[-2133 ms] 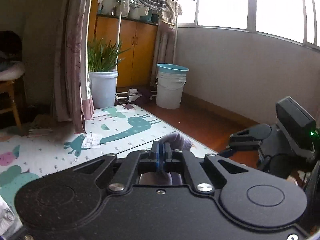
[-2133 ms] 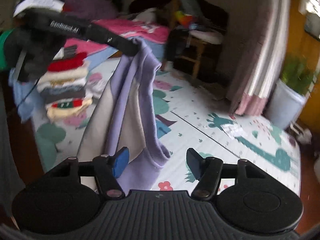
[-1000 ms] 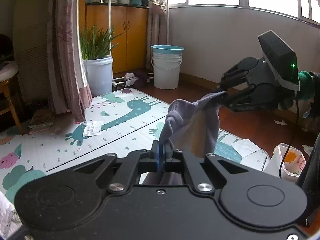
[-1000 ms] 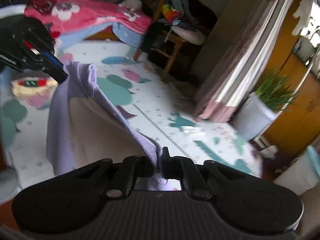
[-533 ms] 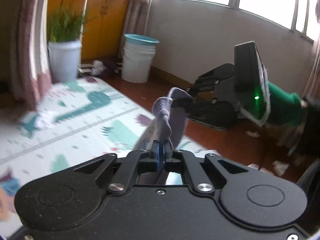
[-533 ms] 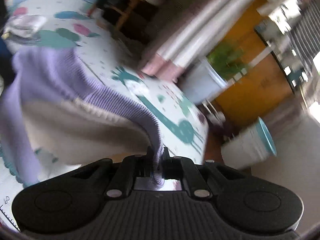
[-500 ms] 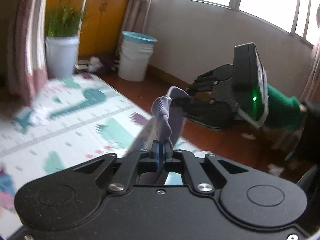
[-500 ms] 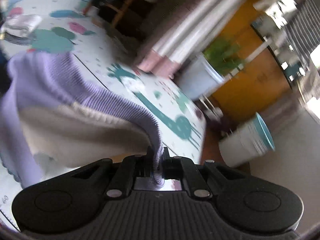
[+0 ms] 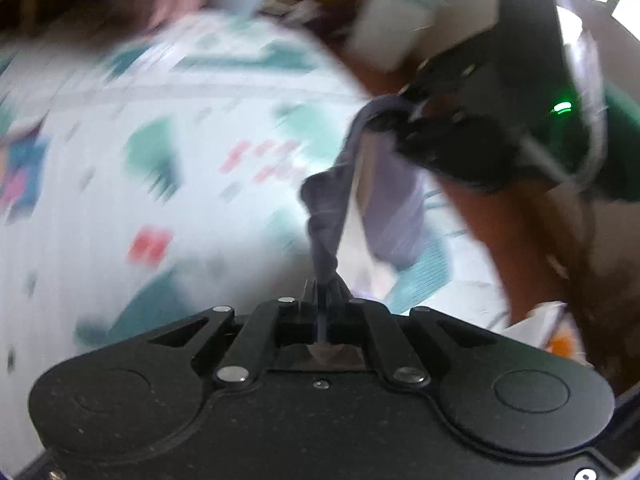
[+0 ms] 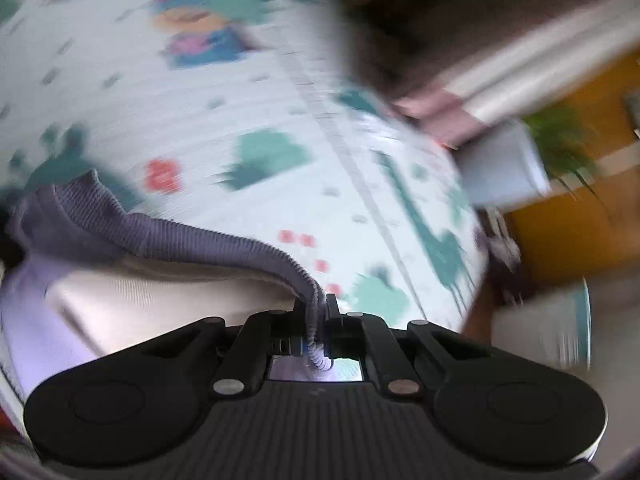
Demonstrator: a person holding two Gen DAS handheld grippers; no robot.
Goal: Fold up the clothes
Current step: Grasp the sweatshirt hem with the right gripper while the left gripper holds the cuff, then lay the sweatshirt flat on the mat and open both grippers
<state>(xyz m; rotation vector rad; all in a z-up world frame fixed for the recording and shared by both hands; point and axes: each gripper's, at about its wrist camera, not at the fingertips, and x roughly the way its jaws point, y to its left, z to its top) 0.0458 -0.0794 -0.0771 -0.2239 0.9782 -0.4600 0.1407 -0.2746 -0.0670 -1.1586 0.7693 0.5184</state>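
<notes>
— What have I got in the left gripper [image 9: 322,292]?

— My jaws there are pressed together on a bunched, twisted fold of the purple garment [image 9: 324,216]. It is soft knit, gathered into a rope-like strand.

— And the right gripper [image 10: 317,308]?

— Its jaws pinch the ribbed hem [image 10: 192,240], a thick corded band with fine ridges. The hem runs in a curve between both grippers, above the play mat [image 10: 256,100]. Below the hem I see a smooth cream panel [image 10: 168,300] of the same garment.

— The mat?

— Pale, flat foam with teal shapes and red flecks, heavily blurred. A white bucket [image 10: 540,328] stands past its corner.
</notes>
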